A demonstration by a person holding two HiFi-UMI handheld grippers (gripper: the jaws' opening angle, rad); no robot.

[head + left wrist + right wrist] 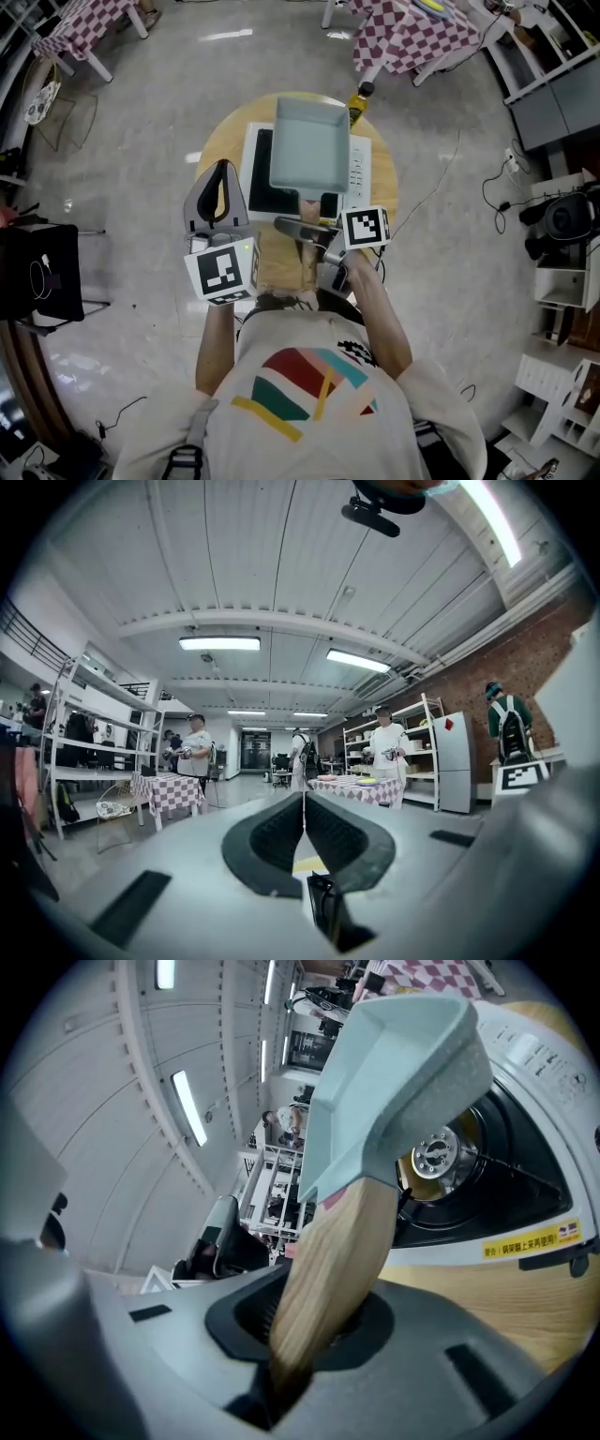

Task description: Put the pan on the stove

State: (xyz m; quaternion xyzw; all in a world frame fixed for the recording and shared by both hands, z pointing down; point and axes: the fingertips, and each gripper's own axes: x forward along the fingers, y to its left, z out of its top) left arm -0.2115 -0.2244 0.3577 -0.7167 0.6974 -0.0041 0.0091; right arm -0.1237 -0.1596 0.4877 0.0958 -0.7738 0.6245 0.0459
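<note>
A pale blue-green square pan (307,141) with a wooden handle (328,1260) hangs tilted just above the white stove (361,164) on a round wooden table (220,141). My right gripper (312,231) is shut on that handle near its end. In the right gripper view the pan (394,1063) fills the upper middle, with the stove's black top and brass burner (436,1152) just beneath it. My left gripper (222,169) sits to the left of the stove, pointing level. Its jaws (303,822) meet with nothing between them.
A bottle with yellow liquid (357,103) stands at the table's far edge behind the stove. Checked-cloth tables (412,33) stand farther off on the grey floor. A black chair (42,272) is at the left. Several people stand by shelves across the room.
</note>
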